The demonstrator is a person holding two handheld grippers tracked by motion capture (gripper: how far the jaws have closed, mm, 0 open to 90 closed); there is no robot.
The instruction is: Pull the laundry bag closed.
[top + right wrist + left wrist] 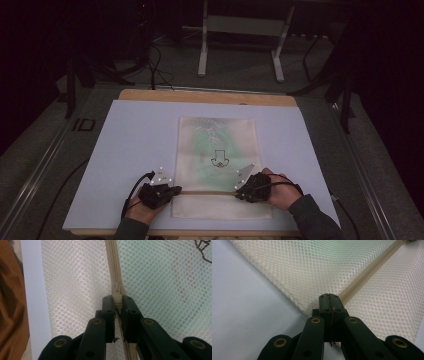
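Cream mesh bag (218,165) lies flat at centre frame on the pale surface (130,150). The left claw (329,300) is clamped on its edge at the zipper's (367,271) end; the right claw (117,302) pinches the zipper pull (116,291).

I am counting one mesh bag (218,150) lying on one white board (135,145), with one zipper (113,270) running across it and one zipper pull (116,293). I am seeing two grippers working, the left gripper (172,191) and the right gripper (239,192), each carried by one hand.
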